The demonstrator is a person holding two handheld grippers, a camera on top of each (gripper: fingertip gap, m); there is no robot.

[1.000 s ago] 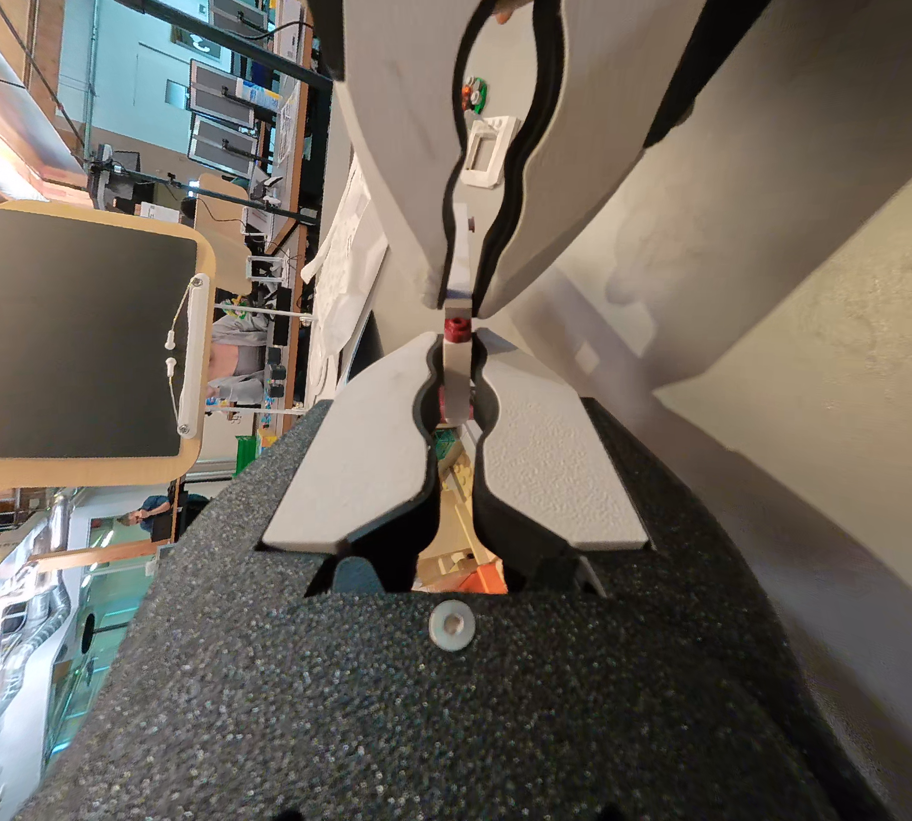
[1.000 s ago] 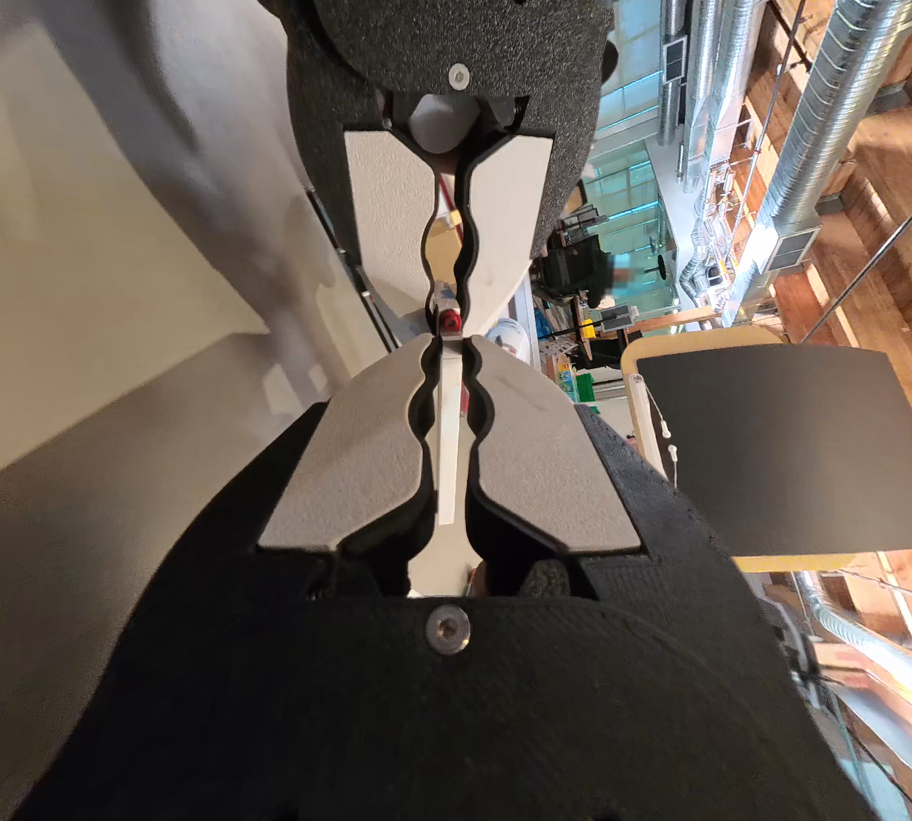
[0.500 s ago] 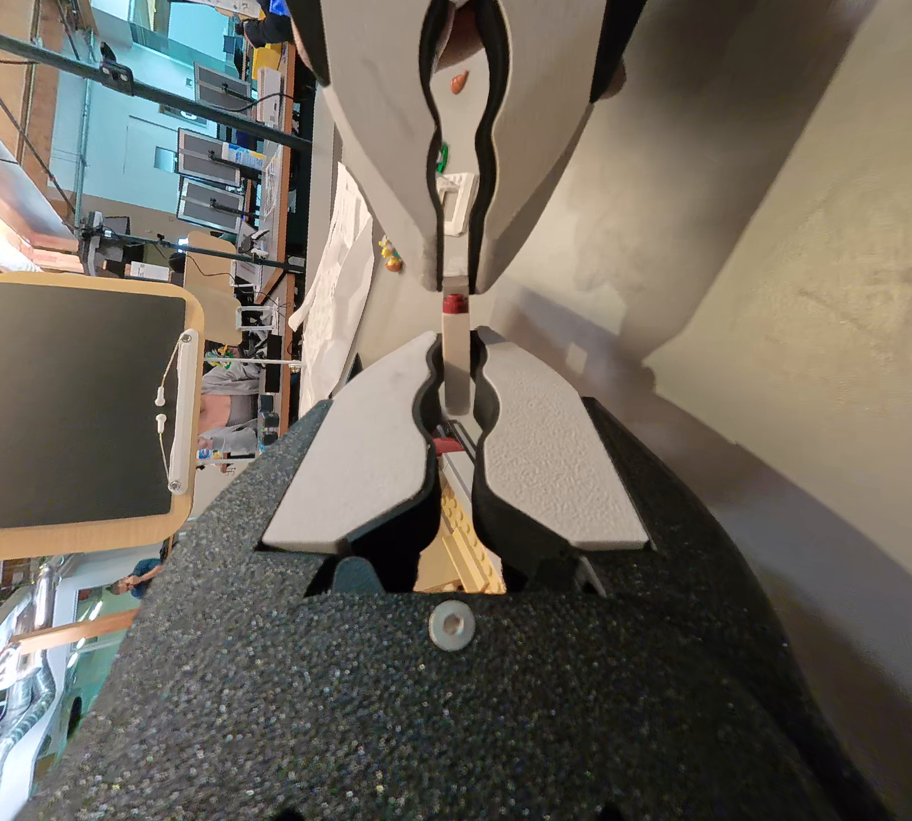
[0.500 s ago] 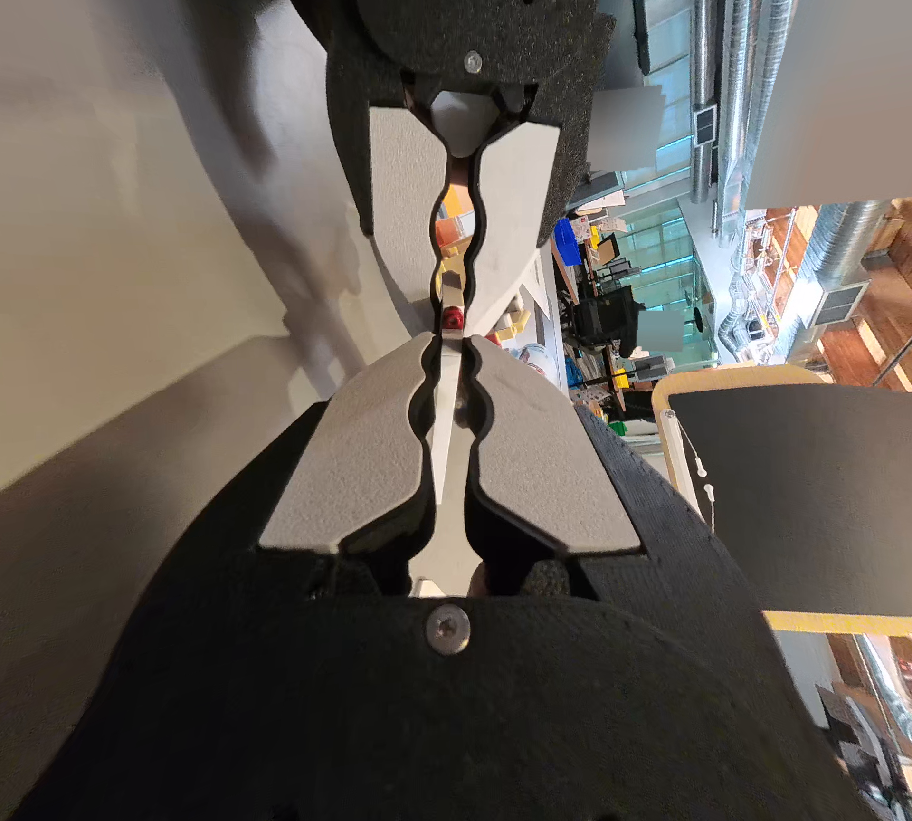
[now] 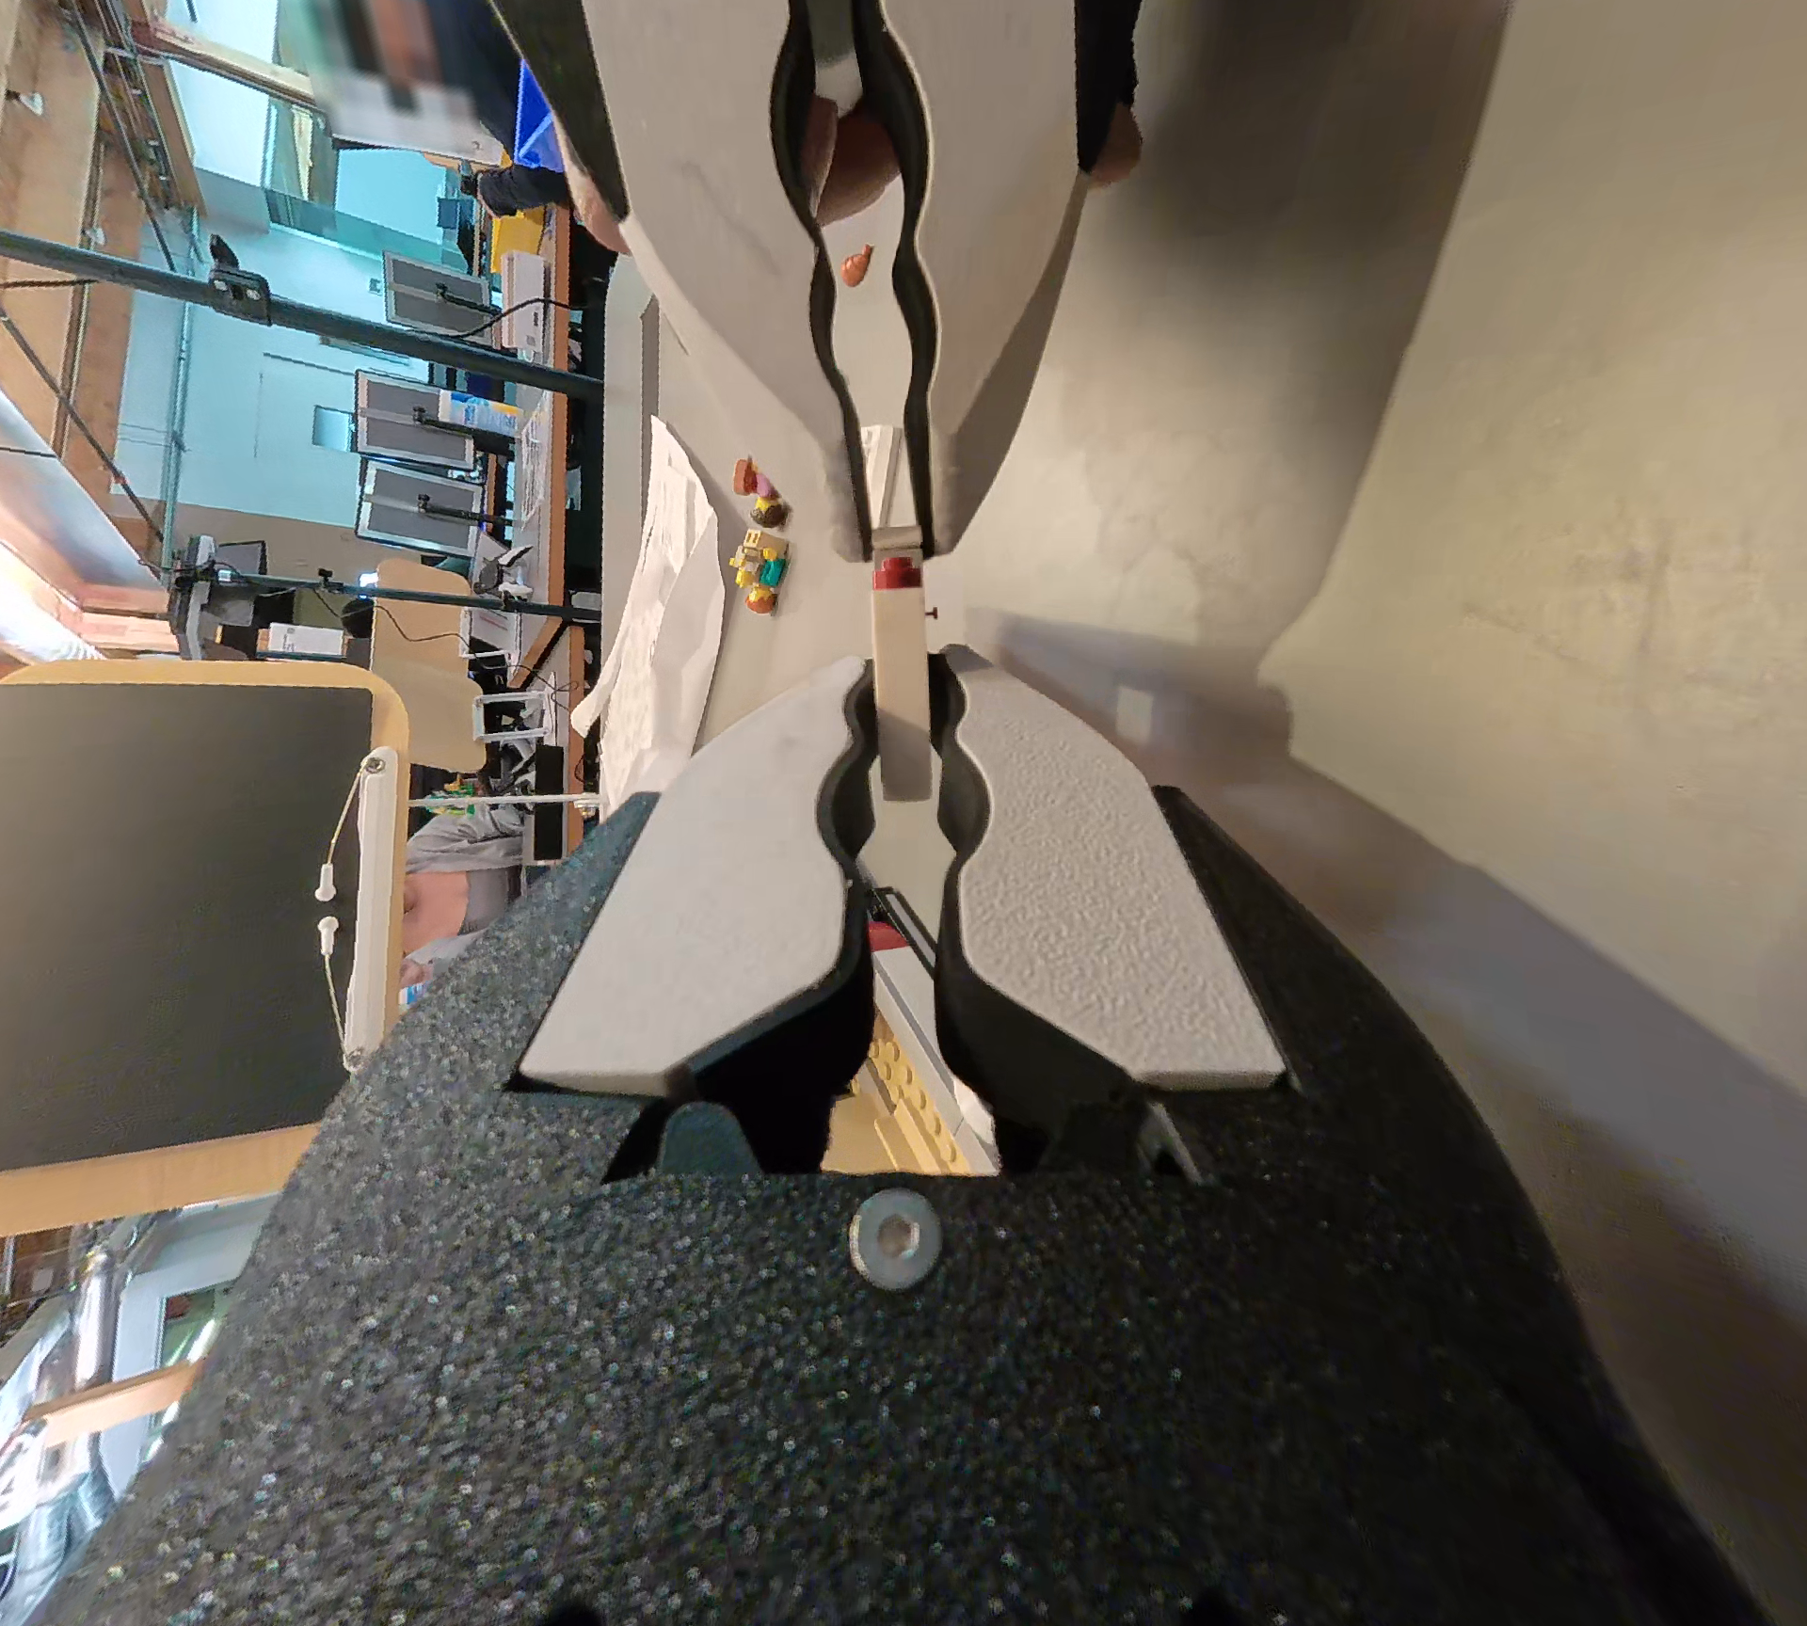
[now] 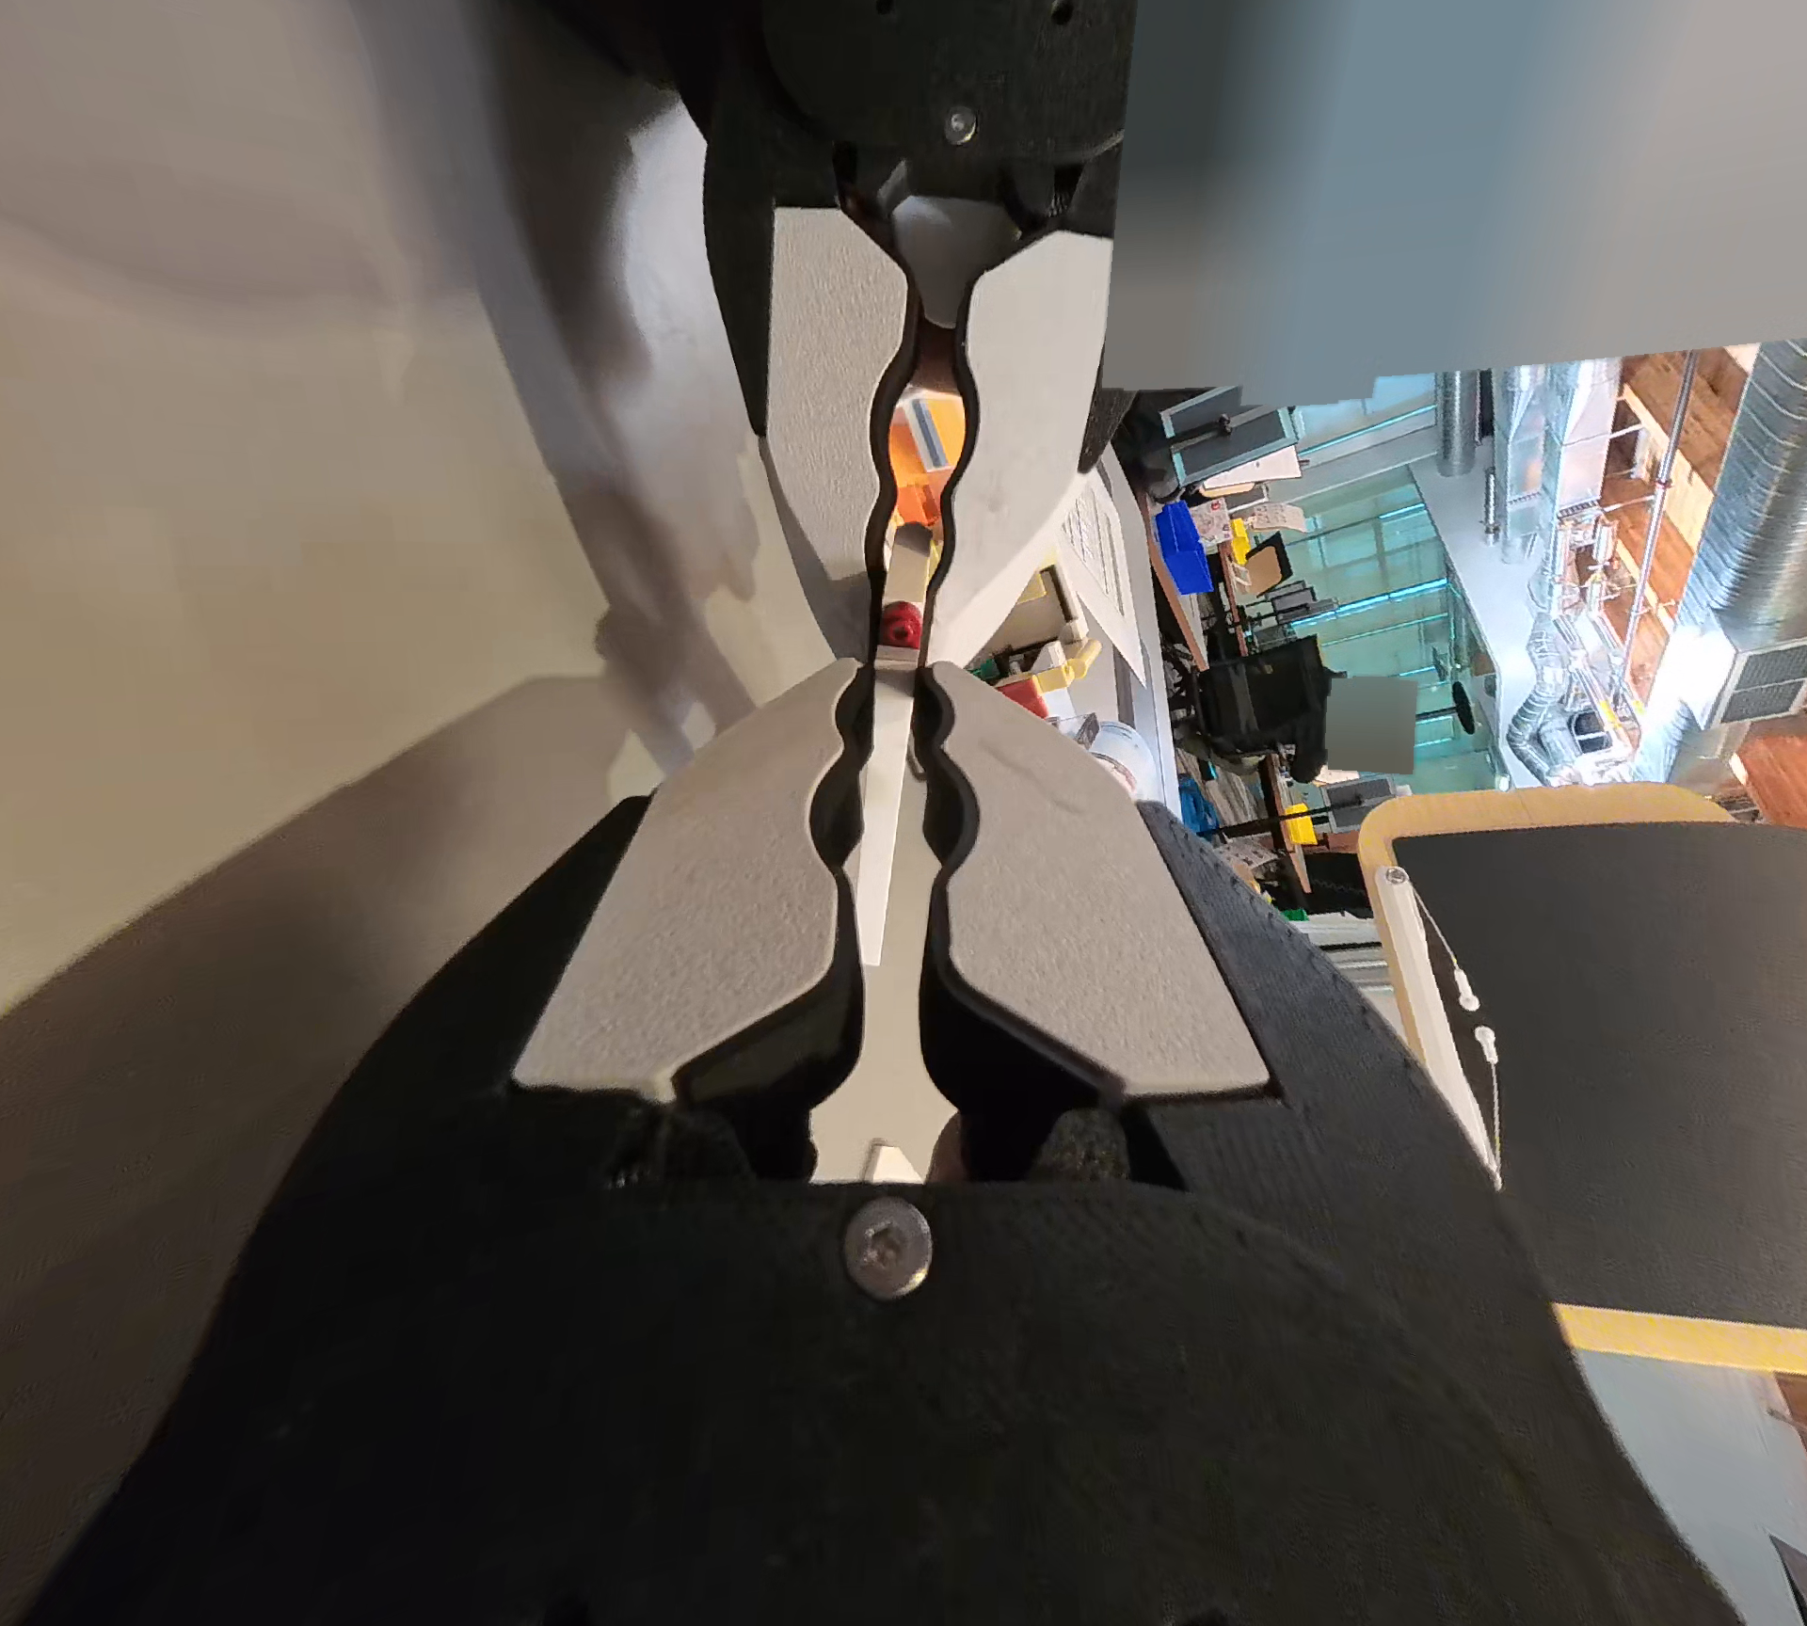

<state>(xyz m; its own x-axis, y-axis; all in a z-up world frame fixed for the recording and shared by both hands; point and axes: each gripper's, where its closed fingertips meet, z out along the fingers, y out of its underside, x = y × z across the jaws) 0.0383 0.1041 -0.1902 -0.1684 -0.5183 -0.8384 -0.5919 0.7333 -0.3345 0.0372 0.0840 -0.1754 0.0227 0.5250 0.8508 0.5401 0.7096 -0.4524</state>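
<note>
The left gripper [image 5: 898,675] and right gripper [image 6: 892,680] meet tip to tip — both clamp one thin grey plate [image 5: 902,699]. A small red stud [image 5: 897,574] sits on it between them.

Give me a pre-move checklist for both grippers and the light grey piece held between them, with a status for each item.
1. Left gripper clamped on the grey strip: ok.
2. Right gripper clamped on its own grey plate: ok.
3. Red stud visible between the opposing tips: ok.
4. Strip and plate joined or separate: cannot tell.
5. Both grippers facing tip to tip, aligned: ok.
6. Minifigures on the table, apart from the grippers: ok.
</note>
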